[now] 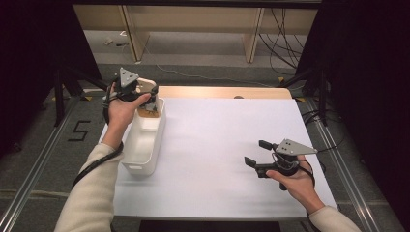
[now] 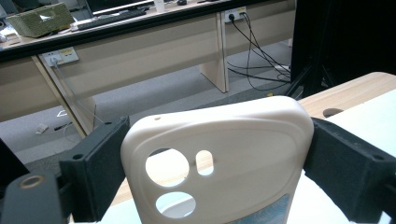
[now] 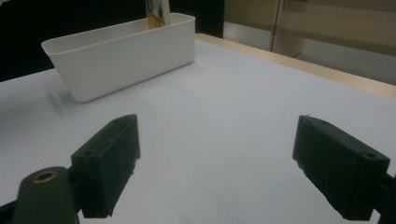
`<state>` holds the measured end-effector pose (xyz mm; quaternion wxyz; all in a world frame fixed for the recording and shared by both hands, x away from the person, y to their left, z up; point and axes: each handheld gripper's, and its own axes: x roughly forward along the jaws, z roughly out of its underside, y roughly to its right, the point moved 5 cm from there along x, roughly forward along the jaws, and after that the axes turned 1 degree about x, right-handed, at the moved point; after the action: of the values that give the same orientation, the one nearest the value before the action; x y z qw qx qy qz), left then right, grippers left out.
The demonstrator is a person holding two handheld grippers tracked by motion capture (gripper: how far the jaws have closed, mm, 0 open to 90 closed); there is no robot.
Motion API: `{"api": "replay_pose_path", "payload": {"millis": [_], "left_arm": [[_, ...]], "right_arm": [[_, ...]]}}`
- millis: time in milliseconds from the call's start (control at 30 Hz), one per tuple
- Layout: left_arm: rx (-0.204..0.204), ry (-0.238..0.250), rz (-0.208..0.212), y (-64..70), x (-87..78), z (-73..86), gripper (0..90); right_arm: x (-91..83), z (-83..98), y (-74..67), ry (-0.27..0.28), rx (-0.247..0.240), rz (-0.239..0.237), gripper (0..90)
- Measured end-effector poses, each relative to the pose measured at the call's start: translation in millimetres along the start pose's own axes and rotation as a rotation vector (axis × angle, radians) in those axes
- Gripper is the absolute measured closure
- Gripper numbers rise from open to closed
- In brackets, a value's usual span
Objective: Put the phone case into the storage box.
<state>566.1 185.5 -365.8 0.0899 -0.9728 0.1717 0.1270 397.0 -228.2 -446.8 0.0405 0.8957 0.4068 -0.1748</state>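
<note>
- Cream phone case (image 2: pixel 219 158) pinched between both pads of left tool (image 1: pixel 140 94), camera cut-outs facing the left gripper view, case upright.
- Held above far end of white bin (image 1: pixel 145 159), at the table's left edge; lower end of case at or just inside the bin rim, hard to tell from the high view.
- Something brownish with a printed face (image 3: pixel 155 14) standing at the bin's far end, possibly the same case, too small to tell.
- Bin long and narrow, resting on white table (image 1: pixel 217 145), long side running away from the person.
- Right tool (image 1: pixel 255 153) spread wide, nothing between its jaws, hovering low over bare table at the right, well apart from bin.
- Pointing left toward the bin (image 3: pixel 121 56).
- Wooden strip (image 1: pixel 222 92) along table's far edge; cables on floor beyond.
</note>
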Motion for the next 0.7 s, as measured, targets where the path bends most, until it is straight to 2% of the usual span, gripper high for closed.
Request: {"api": "replay_pose_path", "payload": {"millis": [700], "left_arm": [[0.002,-0.012,-0.003,-1.1,5.6,0.9,10.8]], "right_arm": [[-0.3,0.1,-0.1,-0.001,0.001,-0.004,15.8]]}}
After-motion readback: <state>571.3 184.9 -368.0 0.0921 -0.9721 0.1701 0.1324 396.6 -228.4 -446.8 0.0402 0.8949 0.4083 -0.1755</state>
